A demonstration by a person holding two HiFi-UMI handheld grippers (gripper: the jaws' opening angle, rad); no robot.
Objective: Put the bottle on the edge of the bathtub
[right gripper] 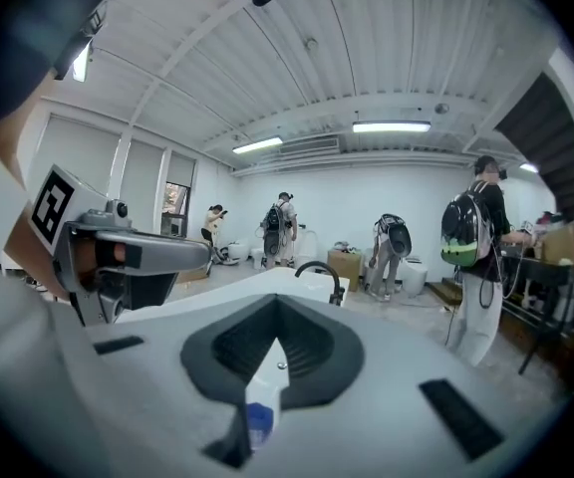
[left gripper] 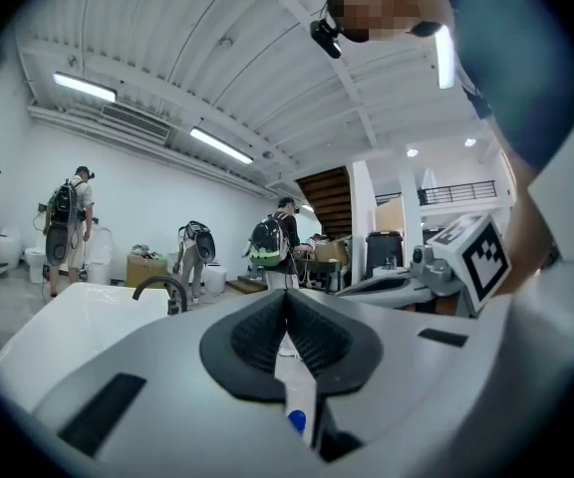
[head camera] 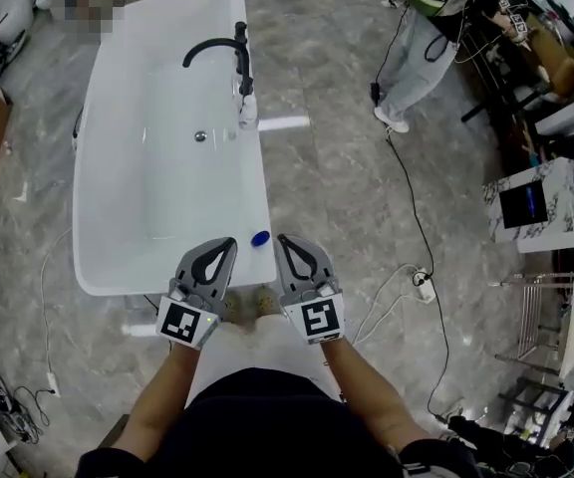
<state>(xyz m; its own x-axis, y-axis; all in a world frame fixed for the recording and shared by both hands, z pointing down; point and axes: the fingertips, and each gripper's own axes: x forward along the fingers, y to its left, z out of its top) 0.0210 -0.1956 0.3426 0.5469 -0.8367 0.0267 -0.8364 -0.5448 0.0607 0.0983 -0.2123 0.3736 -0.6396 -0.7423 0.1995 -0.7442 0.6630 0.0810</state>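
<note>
Next, pull L gripper (head camera: 227,245) & R gripper (head camera: 284,241), both shut & empty, straight back from bottle (head camera: 259,238), seemingly set on tub (head camera: 264,182) rim at lower centre, w/o bumping it.

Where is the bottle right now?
Head view: the bottle, seen as a blue cap, sits on the bathtub's right rim near its near corner, between the tips of the left gripper and right gripper.

The grey marble floor (head camera: 337,167) carries a white bathtub (head camera: 128,267), whose rim bears a blue-capped bottle (head camera: 259,238) between the left hand-held gripper (head camera: 227,244) and the right hand-held gripper (head camera: 283,241).
</note>
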